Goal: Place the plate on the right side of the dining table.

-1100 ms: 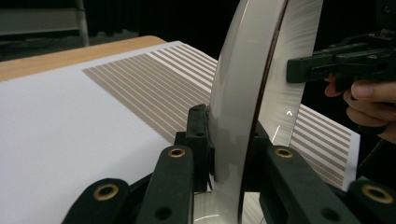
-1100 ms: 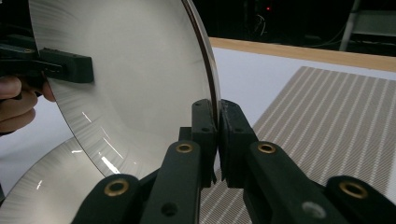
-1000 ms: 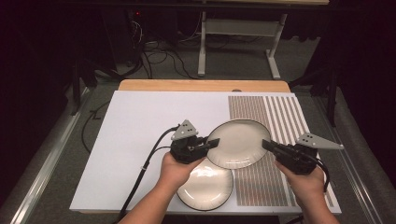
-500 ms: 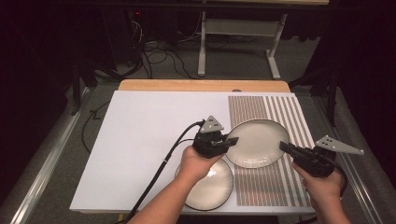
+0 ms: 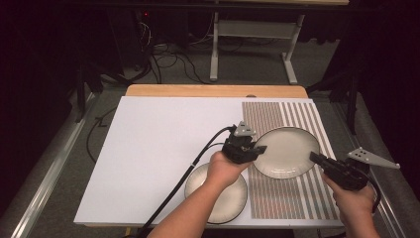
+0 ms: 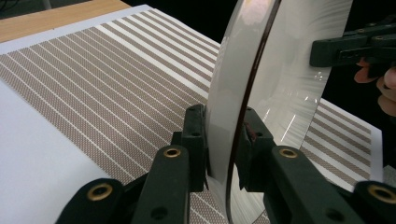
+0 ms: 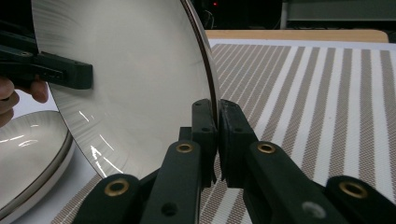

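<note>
A pale plate with a dark rim (image 5: 289,151) hangs over the striped mat (image 5: 277,201), held at opposite edges. My left gripper (image 5: 257,148) is shut on its left rim; in the left gripper view the jaws pinch the plate (image 6: 280,70) edge-on, with the gripper (image 6: 224,135) astride the rim. My right gripper (image 5: 314,157) is shut on the right rim, and in its own view the gripper (image 7: 217,126) clamps the plate (image 7: 130,84). A second plate of the same kind (image 5: 238,194) lies flat near the table's front edge, partly under the left forearm.
The white table sheet (image 5: 158,144) stretches to the left, with a wooden strip (image 5: 213,90) along its far edge. A black cable (image 5: 188,171) trails from the left gripper across the sheet. Desk legs and cables stand on the floor beyond.
Both hands have carried the held plate to the right, from above the lower plate to over the striped mat. The lower plate has stayed in place.
</note>
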Tool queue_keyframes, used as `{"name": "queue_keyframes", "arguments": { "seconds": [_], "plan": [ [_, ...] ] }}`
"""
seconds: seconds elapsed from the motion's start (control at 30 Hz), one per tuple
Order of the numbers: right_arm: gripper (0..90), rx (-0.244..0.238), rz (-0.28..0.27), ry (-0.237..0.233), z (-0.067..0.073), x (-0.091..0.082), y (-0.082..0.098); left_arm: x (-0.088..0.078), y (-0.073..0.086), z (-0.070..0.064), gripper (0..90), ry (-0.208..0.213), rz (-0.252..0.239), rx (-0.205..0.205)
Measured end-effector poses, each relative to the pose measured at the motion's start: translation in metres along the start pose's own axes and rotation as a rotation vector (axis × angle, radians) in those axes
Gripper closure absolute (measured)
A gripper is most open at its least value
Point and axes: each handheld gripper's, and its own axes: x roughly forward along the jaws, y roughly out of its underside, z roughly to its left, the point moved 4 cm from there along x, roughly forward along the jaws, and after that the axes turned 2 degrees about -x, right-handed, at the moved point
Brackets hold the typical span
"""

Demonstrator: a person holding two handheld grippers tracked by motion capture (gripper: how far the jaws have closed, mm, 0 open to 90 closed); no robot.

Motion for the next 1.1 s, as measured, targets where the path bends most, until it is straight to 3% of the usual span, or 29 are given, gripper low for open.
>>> {"name": "queue_keyframes", "arguments": {
  "seconds": [0.17, 0.5, 1.1],
  "plan": [
    [88.0, 0.021, 0.001, 0.013, -0.01, -0.002, 0.005, 0.012, -0.002, -0.001, 75.9, 0.001, 0.02, 0.005],
    [88.1, 0.032, 0.032, 0.065, -0.023, -0.001, 0.014, 0.039, 0.001, 0.003, 73.6, -0.012, 0.059, -0.028],
    [88.1, 0.04, 0.065, 0.101, -0.03, 0.002, 0.025, 0.055, 0.006, 0.004, 72.7, -0.036, 0.108, -0.037]
  ]
}}
